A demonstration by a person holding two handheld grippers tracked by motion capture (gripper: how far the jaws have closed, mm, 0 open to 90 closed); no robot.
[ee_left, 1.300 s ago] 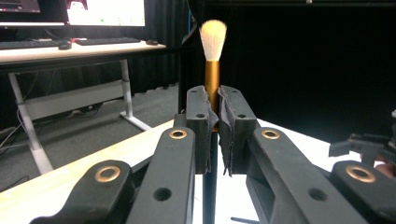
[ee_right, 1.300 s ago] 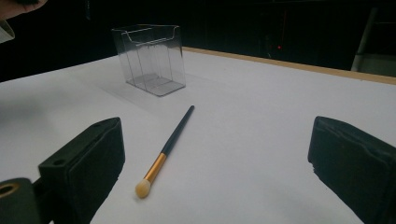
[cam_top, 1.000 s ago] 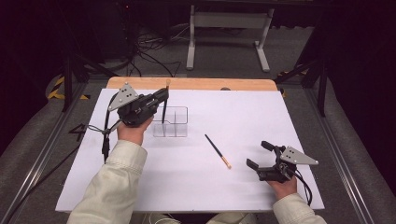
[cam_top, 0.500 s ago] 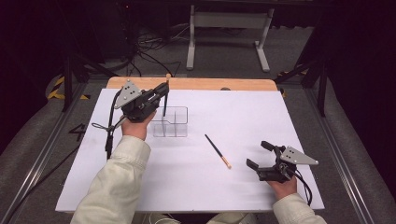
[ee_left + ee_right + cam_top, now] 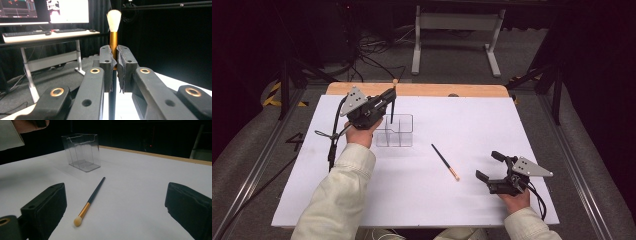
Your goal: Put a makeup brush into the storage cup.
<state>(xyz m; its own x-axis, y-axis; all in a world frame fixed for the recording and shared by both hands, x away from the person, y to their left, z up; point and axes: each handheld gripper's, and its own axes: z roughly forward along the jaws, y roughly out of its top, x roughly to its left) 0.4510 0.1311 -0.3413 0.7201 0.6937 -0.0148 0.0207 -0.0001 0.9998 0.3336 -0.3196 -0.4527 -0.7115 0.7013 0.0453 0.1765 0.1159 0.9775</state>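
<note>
Left gripper (image 5: 388, 100) was clamped on a brush (image 5: 113, 37), its pads pressing the gold ferrule just under the white bristles, so the brush stood upright with the bristles on top and the dark handle pointing down. In the high view it hung just above the clear box (image 5: 395, 131), near the far left of the white table (image 5: 472, 120), over one of the compartments on the left side; which one exactly I could not tell. Such a brush looked light, thin and stiff, with a smooth handle that may slip or swing, so the grip at the ferrule seemed the safe place, away from the soft bristles. Right gripper (image 5: 490, 166) rested on the table with jaws wide apart and empty, and a second brush (image 5: 90, 200) lay flat before it, between it and the box.
</note>
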